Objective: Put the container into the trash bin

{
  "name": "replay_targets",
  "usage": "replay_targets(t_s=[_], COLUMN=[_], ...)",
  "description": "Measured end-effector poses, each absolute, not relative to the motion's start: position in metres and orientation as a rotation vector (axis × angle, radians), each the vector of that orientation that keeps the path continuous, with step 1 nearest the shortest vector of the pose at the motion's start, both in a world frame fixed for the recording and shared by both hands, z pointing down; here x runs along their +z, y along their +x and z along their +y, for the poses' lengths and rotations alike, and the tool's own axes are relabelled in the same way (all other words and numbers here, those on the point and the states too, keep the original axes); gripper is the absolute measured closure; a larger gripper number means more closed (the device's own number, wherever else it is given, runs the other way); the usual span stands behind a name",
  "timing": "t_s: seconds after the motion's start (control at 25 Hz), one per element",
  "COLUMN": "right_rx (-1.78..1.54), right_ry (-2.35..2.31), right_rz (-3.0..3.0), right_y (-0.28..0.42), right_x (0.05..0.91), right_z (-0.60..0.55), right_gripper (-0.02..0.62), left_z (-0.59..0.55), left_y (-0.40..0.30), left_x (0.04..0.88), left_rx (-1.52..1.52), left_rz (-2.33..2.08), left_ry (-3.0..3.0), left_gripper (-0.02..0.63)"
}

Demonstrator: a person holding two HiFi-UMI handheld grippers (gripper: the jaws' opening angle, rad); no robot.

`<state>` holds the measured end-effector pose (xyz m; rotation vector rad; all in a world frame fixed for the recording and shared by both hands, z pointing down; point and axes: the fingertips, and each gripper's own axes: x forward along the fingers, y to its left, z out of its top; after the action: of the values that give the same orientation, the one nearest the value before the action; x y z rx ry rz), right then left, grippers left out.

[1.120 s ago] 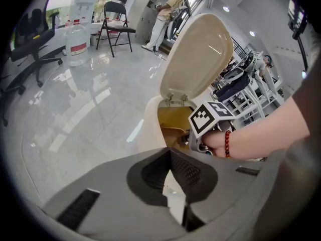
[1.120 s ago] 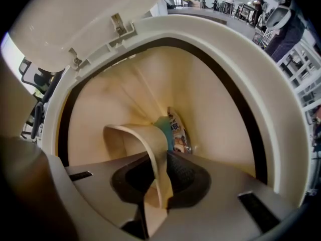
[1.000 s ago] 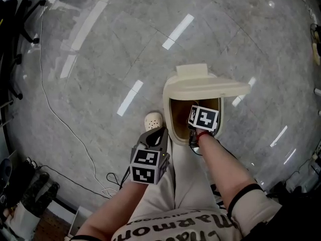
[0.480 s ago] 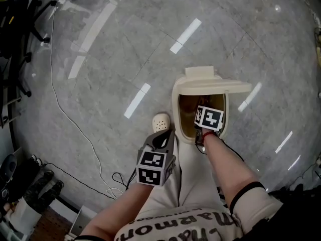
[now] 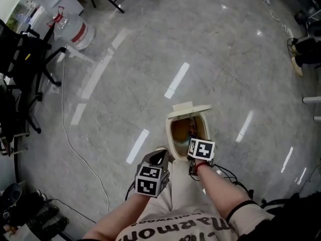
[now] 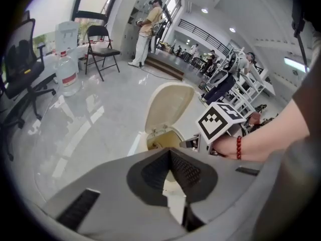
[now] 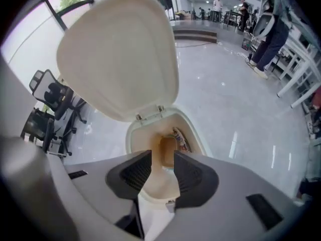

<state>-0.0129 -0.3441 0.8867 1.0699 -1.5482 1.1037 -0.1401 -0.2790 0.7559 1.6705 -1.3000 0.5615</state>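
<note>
The cream trash bin [image 5: 176,143] stands on the floor with its lid [image 5: 192,109] tipped up. In the right gripper view a container with a printed label [image 7: 181,139] lies inside the bin against its brown inner wall. My right gripper [image 7: 162,159] hangs over the bin's mouth, open, with nothing between its fingers; its marker cube [image 5: 201,149] shows at the near rim. My left gripper [image 6: 169,153] is shut and empty, to the left of the bin [image 6: 159,138] and nearer to me.
A water jug [image 5: 75,32] and black office chairs [image 5: 22,59] stand at the far left. A thin cable [image 5: 65,129] trails over the grey floor. People [image 6: 146,30] and white racks [image 6: 247,87] are in the background.
Both grippers have risen; the right one has come up out of the bin's mouth to above its near rim. The bin looks smaller and farther below.
</note>
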Motion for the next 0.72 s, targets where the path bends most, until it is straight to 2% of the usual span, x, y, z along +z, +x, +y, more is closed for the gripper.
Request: replay_targets(t_s=[0.32, 0.72], right_rx=[1.184, 1.099], right_ry=[1.252, 1.371], right_rz=[-1.833, -2.385], right_y=[-0.007, -0.025], right_x=[0.736, 0.517], right_z=[-0.363, -0.435], right_gripper=[0.46, 0.475], left_z=[-0.284, -0.35], left_y=[-0.144, -0.155], left_x=[0.662, 0.508], left_rx=[0.64, 0.278], left_rz=[-1.274, -1.42], left_ry=[1.809, 2.032], left_gripper=[0.588, 0.588])
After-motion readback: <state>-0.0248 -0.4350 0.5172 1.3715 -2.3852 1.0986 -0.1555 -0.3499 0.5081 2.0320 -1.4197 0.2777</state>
